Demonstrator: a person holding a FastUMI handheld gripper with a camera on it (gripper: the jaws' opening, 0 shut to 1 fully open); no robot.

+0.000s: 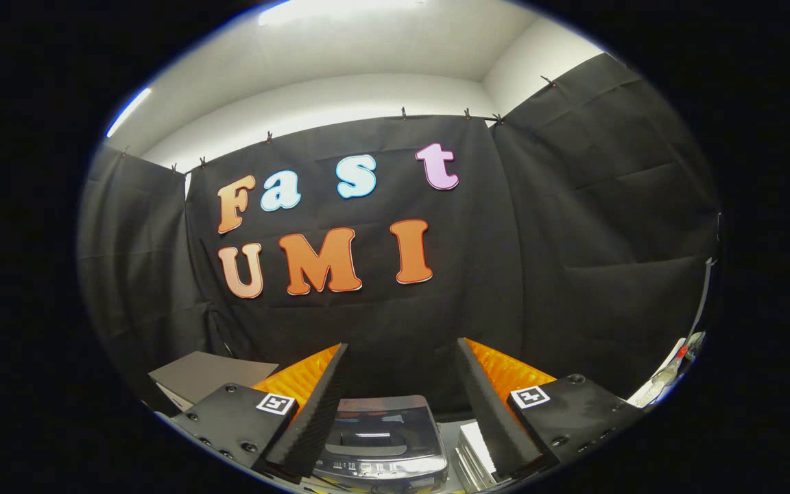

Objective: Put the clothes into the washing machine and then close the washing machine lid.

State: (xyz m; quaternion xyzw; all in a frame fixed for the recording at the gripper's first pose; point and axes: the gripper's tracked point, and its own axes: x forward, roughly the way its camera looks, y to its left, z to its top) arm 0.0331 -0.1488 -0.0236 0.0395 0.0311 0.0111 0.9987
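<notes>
Washing machine (382,439) is sitting low between the gripper (402,405) fingers, just ahead of them on a pale surface, and its dark translucent lid (381,427) is appearing to lie down over the tub, though glare is keeping me from being certain.

Gripper view: I am holding the tongs spread wide apart, gripping nothing, and pointing them mostly at the booth wall, not down at the work. I am seeing no clothes between or ahead of the fingers. A grey flat board (210,374) is lying beyond the left finger, a white ribbed block (475,449) is sitting just beside the machine under the right finger, and some clutter (666,377) is resting well off to the right.

Risks, as I am judging them: if the lid is indeed down, any garment brought over is going to land on top of it. Descending from this raised angle, I am risking clipping the machine's control panel or the ribbed block.
</notes>
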